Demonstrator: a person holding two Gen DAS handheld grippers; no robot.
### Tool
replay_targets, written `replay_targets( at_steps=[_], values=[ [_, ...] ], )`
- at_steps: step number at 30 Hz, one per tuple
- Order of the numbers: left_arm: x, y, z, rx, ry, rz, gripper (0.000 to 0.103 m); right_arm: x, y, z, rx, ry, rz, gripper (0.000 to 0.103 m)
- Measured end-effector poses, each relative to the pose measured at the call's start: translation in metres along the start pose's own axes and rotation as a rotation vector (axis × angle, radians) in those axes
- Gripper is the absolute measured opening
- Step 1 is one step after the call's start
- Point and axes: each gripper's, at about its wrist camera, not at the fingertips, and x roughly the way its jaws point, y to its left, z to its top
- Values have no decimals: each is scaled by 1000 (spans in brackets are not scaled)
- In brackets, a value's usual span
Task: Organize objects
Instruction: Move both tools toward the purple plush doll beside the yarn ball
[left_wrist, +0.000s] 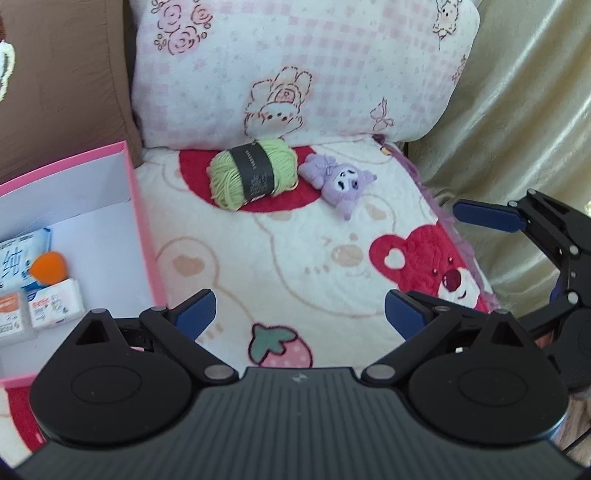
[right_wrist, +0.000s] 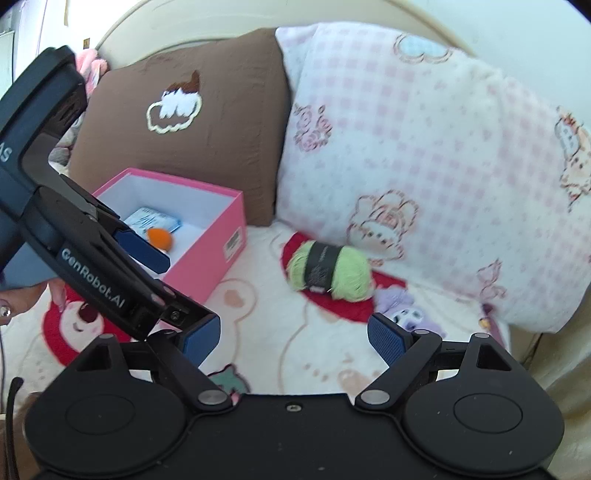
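A ball of green yarn (left_wrist: 253, 173) (right_wrist: 332, 273) with a black band lies on the cartoon blanket, at the foot of the pink checked pillow. A small purple plush toy (left_wrist: 340, 181) (right_wrist: 402, 314) lies right beside it. My left gripper (left_wrist: 299, 314) hangs open over the blanket, short of both, with nothing between its pads. My right gripper (right_wrist: 293, 339) is open too and empty; the plush sits just beyond its right fingertip. An open pink box (left_wrist: 144, 221) (right_wrist: 221, 236) stands to the left and holds an orange piece (left_wrist: 46, 269) (right_wrist: 160, 236) and tissue packs (left_wrist: 55, 306).
A brown pillow (right_wrist: 192, 122) and the pink checked pillow (left_wrist: 295, 66) (right_wrist: 424, 166) lean at the back. A gold curtain (left_wrist: 517, 110) hangs on the right. One of the right gripper's fingers (left_wrist: 487, 215) juts in from the right; the left gripper's body (right_wrist: 92, 280) crosses over the box.
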Motion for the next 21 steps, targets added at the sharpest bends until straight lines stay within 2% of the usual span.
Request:
replay_targets(
  at_steps=[8, 13, 17, 21],
  values=[
    [30, 4, 23, -33, -46, -24, 96, 15, -20, -2, 34, -64, -44, 90],
    [55, 4, 33, -35, -77, -15, 94, 39, -43, -10, 129, -33, -76, 90],
    [73, -2, 42, 4, -97, 6, 93, 59, -66, -17, 237, -10, -105, 90],
    [91, -4, 51, -19, -100, -6, 93, 81, -83, -26, 295, 12, -147, 90]
  ],
)
